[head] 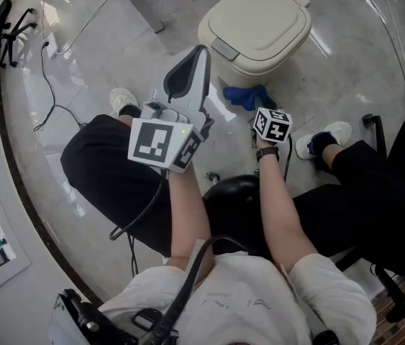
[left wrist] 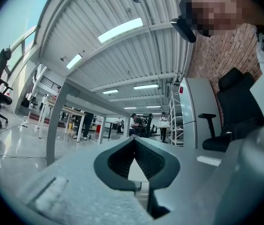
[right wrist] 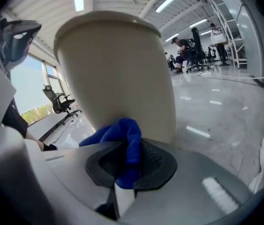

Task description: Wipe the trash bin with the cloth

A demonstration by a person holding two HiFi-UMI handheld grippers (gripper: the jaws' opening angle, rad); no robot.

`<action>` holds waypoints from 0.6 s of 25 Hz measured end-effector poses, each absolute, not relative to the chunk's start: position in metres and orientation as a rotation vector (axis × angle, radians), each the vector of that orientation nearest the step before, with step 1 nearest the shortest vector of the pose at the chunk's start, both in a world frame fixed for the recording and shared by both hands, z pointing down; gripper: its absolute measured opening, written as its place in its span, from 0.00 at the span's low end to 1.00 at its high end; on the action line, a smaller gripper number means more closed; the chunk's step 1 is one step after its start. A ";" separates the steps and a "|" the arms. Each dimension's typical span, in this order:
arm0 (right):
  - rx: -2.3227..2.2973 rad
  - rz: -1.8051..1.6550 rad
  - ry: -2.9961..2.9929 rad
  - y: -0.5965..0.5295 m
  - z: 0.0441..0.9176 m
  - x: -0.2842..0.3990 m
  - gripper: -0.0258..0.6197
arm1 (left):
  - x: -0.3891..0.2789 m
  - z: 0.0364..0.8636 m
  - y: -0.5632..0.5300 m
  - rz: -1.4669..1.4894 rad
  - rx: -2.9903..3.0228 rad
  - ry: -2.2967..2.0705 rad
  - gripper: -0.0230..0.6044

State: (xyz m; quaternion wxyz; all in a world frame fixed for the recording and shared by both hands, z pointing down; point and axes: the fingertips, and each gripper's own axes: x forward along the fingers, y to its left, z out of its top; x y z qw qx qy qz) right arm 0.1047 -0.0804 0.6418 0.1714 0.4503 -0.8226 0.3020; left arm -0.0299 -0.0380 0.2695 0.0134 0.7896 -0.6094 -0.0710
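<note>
**Task state.** The right gripper [right wrist: 131, 165] has its jaws closed on a bunched blue cloth [right wrist: 128, 142], which fills the gap between the pads and spills out past the tips. In the head view the right gripper [head: 258, 108] is held low, carrying the cloth [head: 246, 96] at the foot of the beige plastic trash bin with a hinged lid [head: 260, 27], on the side facing the person. In the right gripper view the bin wall [right wrist: 117, 69] rises directly behind the cloth. The two look to be in contact or just short of it.

The left gripper [left wrist: 134, 142] has its jaws brought together at the tips with nothing between them. In the head view it [head: 199, 52] is raised clear of the bin and takes no part.

**Progress.** As a judgement, the cloth is grasped and presented to the lower front wall, so wiping is at most just under way. The lid, the upper wall and the remaining sides appear still to be done.

**Limits of the views.**
- No streak, damp patch or dirt is visible on the bin, so wiped and unwiped areas cannot be told apart.
- The bin's far side is out of sight.
- In the head view the marker cube [head: 272, 124] covers the right gripper's jaws.
- True contact between the cloth and the bin wall cannot be confirmed.
</note>
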 end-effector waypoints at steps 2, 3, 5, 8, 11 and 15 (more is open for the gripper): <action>1.283 0.950 -2.231 -0.078 0.680 0.105 0.10 | -0.032 0.276 -0.043 -0.198 2.452 -1.892 0.04; 1.284 1.016 -2.174 -0.075 0.697 0.106 0.10 | -0.032 0.280 -0.044 -0.184 2.452 -1.887 0.03; 1.304 1.181 -2.077 -0.073 0.726 0.107 0.10 | -0.029 0.285 -0.046 -0.155 2.462 -1.873 0.03; 1.338 1.380 -1.953 -0.075 0.760 0.108 0.10 | -0.026 0.293 -0.046 -0.115 2.464 -1.863 0.03; 1.343 1.492 -1.821 -0.068 0.789 0.115 0.10 | -0.028 0.296 -0.047 -0.097 2.451 -1.870 0.03; 1.375 1.583 -1.852 -0.060 0.758 0.120 0.10 | -0.029 0.294 -0.046 -0.091 2.442 -1.874 0.03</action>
